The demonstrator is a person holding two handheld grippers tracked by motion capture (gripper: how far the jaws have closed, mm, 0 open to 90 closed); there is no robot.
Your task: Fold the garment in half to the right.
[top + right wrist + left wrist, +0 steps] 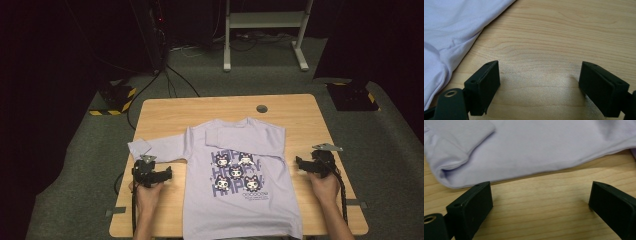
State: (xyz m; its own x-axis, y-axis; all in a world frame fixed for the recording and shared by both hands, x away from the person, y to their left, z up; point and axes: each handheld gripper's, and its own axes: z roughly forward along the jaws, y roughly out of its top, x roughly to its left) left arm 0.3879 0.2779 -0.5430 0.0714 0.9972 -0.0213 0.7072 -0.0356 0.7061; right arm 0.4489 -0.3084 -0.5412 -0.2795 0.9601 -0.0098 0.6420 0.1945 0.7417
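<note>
T-shirt flat mid-table, long axis near-far. Left sleeve just far of left gripper, the closer one; right gripper beside right hem. Both wide open, empty.

Dim lab or studio; wooden table, carpet floor, cables, hazard-striped bases

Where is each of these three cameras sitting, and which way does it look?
High view: above the person's side, looking forward and down on the table, shirt, both forearms, left gripper and right gripper.
Left gripper view: on the left gripper, looking past open jaws at the shirt's sleeve.
Right gripper view: on the right gripper, facing wood and the shirt's edge.
All share the shirt and table.
</note>
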